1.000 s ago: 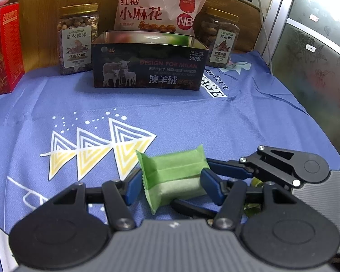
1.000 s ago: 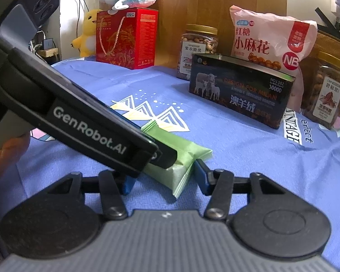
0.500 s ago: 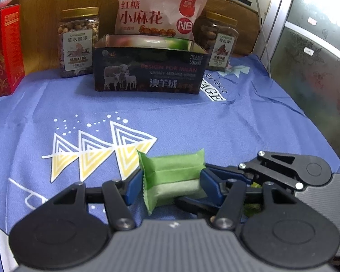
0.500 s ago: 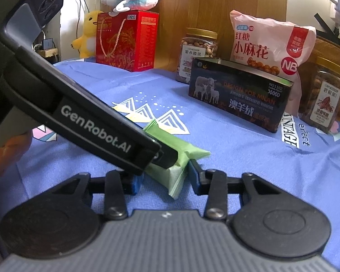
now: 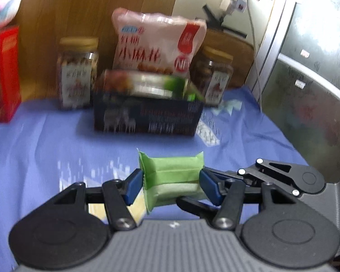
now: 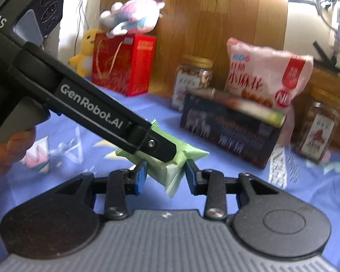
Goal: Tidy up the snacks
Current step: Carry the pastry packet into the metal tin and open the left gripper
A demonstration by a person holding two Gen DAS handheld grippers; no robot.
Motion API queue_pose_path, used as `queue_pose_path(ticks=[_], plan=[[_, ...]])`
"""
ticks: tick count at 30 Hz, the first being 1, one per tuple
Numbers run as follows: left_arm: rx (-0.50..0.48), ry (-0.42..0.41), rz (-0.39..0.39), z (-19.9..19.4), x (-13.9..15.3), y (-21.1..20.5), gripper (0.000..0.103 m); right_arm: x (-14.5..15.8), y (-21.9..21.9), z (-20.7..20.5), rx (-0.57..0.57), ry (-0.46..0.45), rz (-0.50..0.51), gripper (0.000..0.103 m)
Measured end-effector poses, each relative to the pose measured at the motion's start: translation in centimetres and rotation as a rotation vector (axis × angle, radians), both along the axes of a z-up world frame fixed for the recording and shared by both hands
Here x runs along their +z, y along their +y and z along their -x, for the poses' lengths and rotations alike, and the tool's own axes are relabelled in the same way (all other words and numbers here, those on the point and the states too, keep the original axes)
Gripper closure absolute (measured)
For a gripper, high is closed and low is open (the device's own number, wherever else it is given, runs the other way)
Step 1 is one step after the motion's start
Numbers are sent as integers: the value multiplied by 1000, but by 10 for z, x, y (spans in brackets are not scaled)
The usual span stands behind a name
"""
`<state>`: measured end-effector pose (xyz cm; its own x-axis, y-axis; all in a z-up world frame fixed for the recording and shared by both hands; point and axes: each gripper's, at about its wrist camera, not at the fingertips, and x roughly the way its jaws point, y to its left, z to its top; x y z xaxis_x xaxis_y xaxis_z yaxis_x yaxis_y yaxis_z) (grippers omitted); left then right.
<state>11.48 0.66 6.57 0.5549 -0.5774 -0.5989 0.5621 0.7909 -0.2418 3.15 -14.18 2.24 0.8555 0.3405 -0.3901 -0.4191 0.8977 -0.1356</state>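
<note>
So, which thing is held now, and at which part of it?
The green snack packet is held by the left gripper across its two short ends. The right gripper also brackets it, contact unclear.
</note>
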Motion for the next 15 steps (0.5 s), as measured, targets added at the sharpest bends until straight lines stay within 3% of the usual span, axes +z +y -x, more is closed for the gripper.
queue_pose_path(ticks=[7,15], plan=[[1,-109,21,-50,34,-31,48,30,-22,-54,-40,-89,-12,63],[28,-83,31,-130,28,-65,48,31,-45,-130,-96,-51,-63,63]])
